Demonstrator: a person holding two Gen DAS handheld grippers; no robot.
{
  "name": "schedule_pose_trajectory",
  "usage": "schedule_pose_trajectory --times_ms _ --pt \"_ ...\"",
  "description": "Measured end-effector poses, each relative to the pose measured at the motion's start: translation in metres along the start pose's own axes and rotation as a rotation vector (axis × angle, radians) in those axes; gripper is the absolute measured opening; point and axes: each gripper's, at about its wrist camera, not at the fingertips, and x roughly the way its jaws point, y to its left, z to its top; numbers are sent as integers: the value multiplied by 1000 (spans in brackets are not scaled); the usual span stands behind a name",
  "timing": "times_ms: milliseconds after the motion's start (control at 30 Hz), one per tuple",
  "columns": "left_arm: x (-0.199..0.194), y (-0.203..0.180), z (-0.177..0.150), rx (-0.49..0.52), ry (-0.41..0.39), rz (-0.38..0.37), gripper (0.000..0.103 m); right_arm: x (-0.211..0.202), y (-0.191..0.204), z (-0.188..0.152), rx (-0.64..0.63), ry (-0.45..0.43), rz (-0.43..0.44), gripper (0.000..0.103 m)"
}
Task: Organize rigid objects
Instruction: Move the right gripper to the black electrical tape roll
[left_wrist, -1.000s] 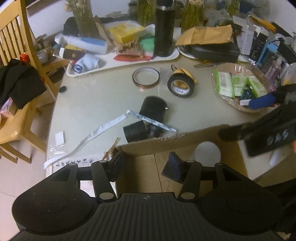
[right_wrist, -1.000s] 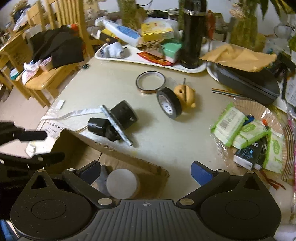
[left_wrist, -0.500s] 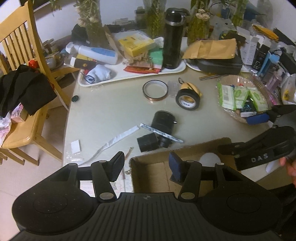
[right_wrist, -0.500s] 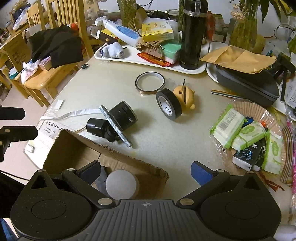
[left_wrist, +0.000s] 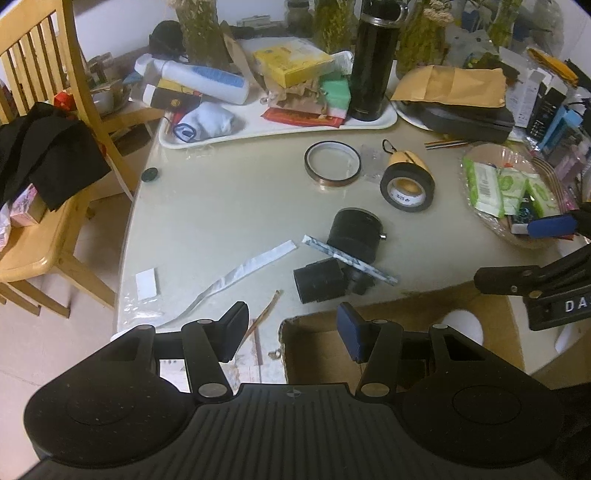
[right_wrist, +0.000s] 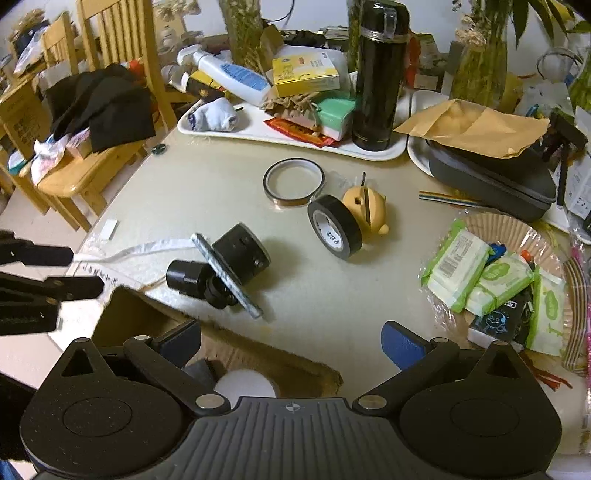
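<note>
A cardboard box stands at the table's near edge with a white round object inside. A black lens-like cylinder lies beyond it with a grey strip across it and a smaller black part beside. A black tape roll, an amber tape ring and a yellow pig figure lie farther back. My left gripper is open and empty over the box's left corner. My right gripper is open and empty over the box's far wall.
A white tray with a black flask, bottles and boxes sits at the back. A basket of wipes is at the right, a black case behind it. Wooden chairs with black cloth stand left. A white paper strip lies on the table.
My left gripper has pulled back and up from inside the box, so more of the table shows. My right gripper has barely moved and stays open.
</note>
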Motion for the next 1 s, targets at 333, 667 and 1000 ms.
schedule_pose_trajectory --times_ms 333,667,1000 --pt "30 3 12 3 -19 -20 52 13 -5 12 -10 -52 -18 103" --pt "30 0 15 7 -21 -79 52 28 -1 23 -67 -121 -28 103" --pt "29 11 20 -37 -47 -85 52 43 3 31 -95 -167 -56 103"
